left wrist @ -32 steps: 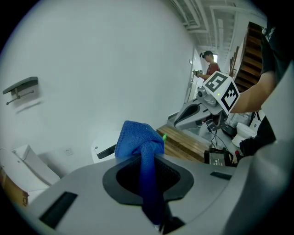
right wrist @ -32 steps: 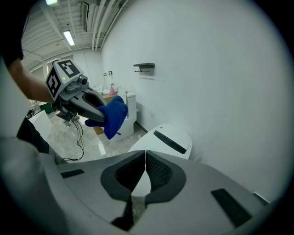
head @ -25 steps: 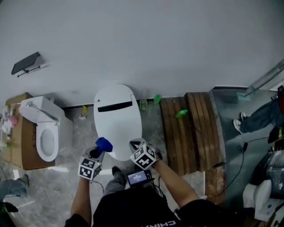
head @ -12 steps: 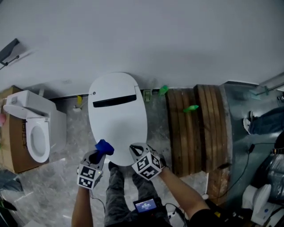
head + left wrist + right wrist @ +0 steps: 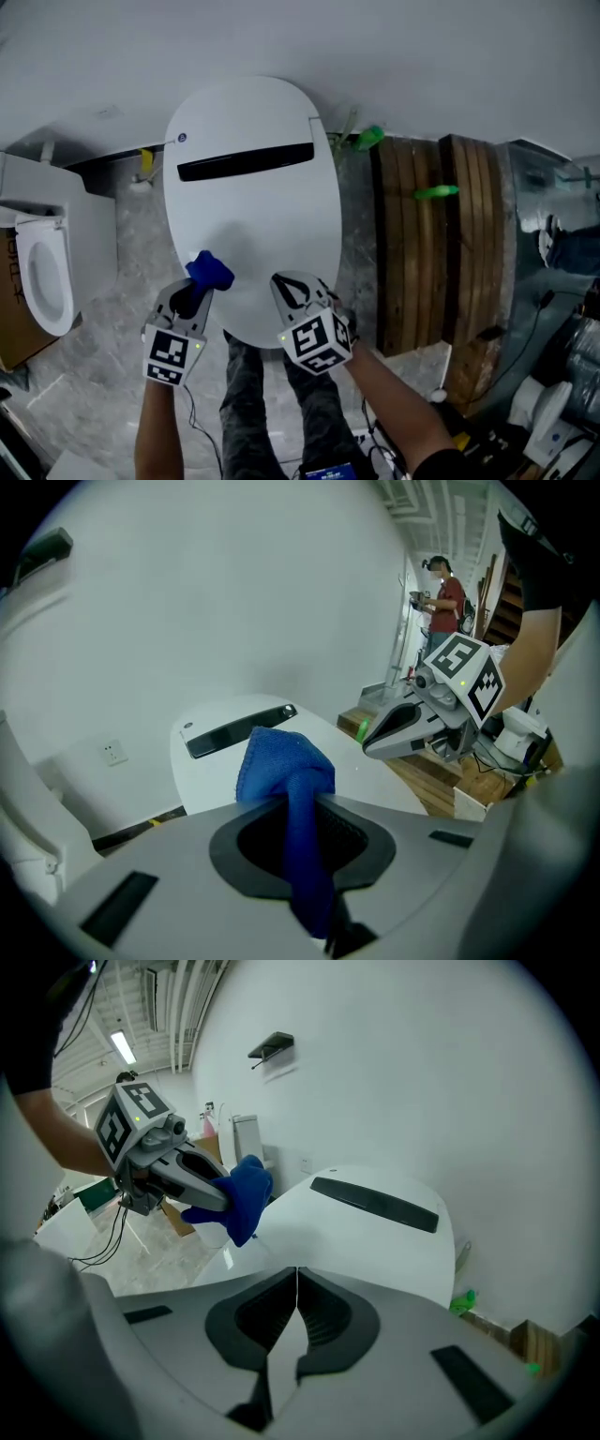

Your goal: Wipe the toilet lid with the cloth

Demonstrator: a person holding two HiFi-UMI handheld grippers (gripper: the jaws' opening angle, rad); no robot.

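White wall and grey floor frame the closed toilet lid [image 5: 253,216] at centre frame. Your left gripper [image 5: 197,289] pinches the blue cloth [image 5: 209,270], a wad poking past its tips over the lid's lower-left edge, likely so fabric meets the lid first. Your right gripper [image 5: 296,292], lower centre, is closed on nothing and kept aside.
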